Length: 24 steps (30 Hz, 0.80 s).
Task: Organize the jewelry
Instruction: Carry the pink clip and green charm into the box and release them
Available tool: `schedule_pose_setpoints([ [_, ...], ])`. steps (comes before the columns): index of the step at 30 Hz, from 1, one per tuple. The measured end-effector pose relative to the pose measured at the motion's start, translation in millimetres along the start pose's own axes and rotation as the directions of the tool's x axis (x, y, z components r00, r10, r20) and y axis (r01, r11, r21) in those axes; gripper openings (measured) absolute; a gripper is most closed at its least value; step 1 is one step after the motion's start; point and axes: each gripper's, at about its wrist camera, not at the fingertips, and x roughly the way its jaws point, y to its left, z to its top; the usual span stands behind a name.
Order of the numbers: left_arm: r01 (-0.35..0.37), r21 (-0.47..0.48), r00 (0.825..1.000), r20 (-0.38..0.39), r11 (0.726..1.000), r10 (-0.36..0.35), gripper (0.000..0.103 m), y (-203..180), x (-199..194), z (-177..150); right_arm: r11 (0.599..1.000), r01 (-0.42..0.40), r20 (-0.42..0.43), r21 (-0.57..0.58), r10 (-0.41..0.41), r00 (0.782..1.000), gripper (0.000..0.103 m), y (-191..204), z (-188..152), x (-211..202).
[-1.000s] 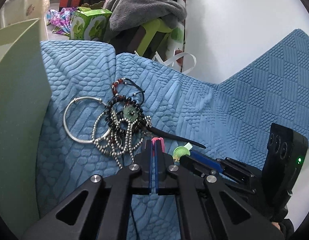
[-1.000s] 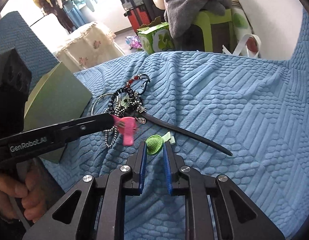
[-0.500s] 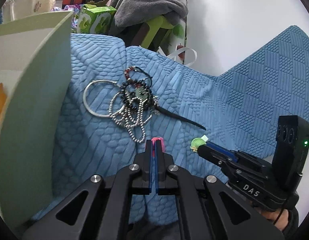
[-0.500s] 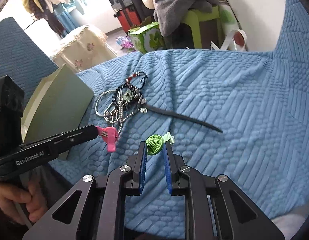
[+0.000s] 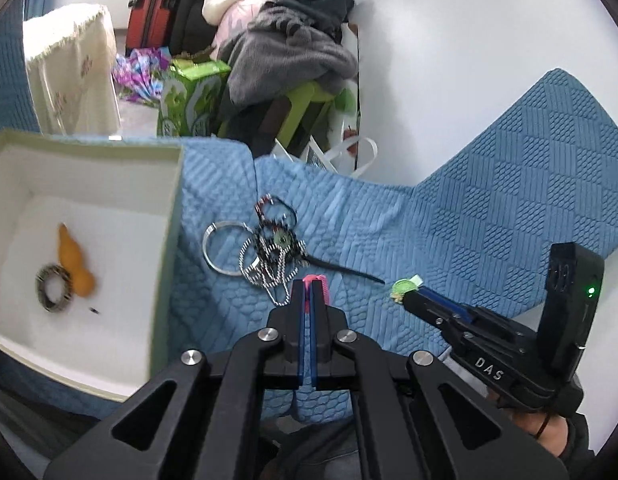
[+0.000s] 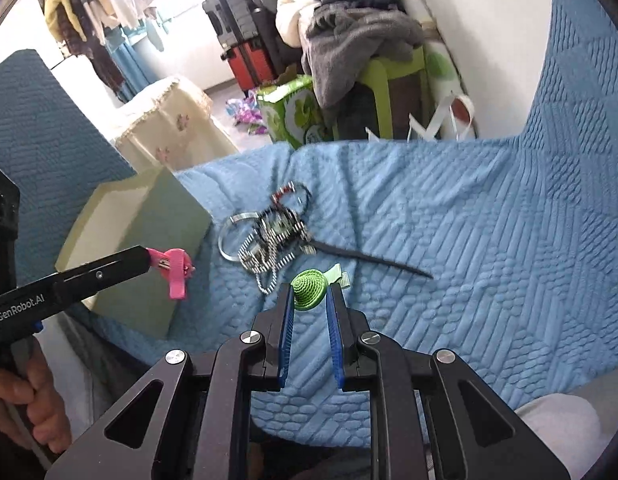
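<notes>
I have both clips off the blue cover now: the pink hair clip [image 6: 176,267] is pinched flat in my left tongs [image 5: 308,286], the green hair clip [image 6: 309,290] clamped in my right tongs [image 6: 309,296]. A second ago both sat low beside the jewelry pile [image 5: 269,248]; since then I have raised them, and the open box [image 5: 171,216] at the cover's left edge shows its inside, with an orange charm [image 5: 73,260] and a band [image 5: 55,293] already in. Dropping both clips in there looks like the next step.
</notes>
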Motion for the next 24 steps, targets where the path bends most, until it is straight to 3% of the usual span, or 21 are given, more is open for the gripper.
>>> schedule_pose_setpoints([
  [8,-0.024,0.044,0.997,0.075,0.999,0.02,0.001,0,-44,26,0.999,-0.041,0.112,-0.016,0.043,0.993,0.014,44,40,-48],
  [13,-0.077,0.076,0.989,0.13,0.994,0.067,0.001,6,-68,36,0.997,-0.064,0.159,-0.038,0.069,0.985,0.014,73,58,-65],
  [24,-0.138,0.033,0.973,0.19,0.99,0.129,0.001,50,-108,48,0.988,-0.122,0.156,-0.092,0.136,0.978,0.014,134,73,-50],
])
